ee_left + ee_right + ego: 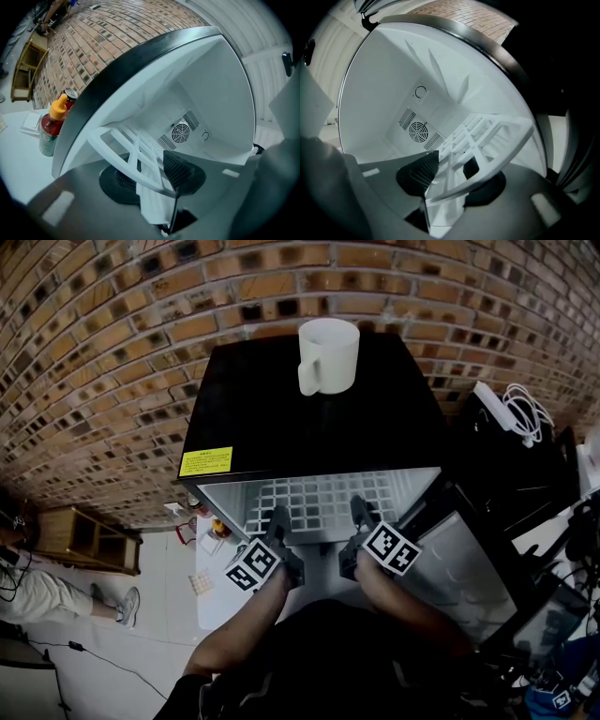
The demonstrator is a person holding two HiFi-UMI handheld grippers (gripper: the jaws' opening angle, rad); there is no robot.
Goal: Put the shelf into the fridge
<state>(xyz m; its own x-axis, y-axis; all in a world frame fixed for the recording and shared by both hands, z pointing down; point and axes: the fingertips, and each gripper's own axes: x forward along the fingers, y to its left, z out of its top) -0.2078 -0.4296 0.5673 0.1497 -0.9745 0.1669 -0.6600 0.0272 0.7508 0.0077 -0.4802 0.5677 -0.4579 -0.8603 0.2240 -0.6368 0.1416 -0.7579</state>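
While both claws reach toward the open fridge (281, 418), the head view shows the white grid shelf (319, 501) lying partway inside its mouth, with its front edge toward the person. The left claw (279, 519) meets that edge at about 7 o'clock of the shelf and the right claw (359, 512) at about 5 o'clock. A white mug (328, 354) stands on the black fridge top near 12 o'clock, and a yellow sticker (205, 461) sits at its 8 o'clock corner. The door (450, 554) hangs open toward 4 o'clock. A brick wall (103, 352) runs behind the fridge.

In the left claw's view, the two pads sit on opposite faces of the shelf's front bar, pinching it. From there the grid runs away toward 11 o'clock into the white interior. A round fan grille (180, 132) shows on the back wall at about 1 o'clock of the grip. Outside the fridge, at 9 o'clock, a sauce bottle (50, 127) with an orange cap stands on the pale surface (18, 154). A can (70, 95) stands just behind it.

In the right claw's view, the pads likewise clamp the shelf's front bar, one on each face. The grid stretches toward 2 o'clock, tilted in the picture. The fan grille lies at 10 o'clock of the grip.
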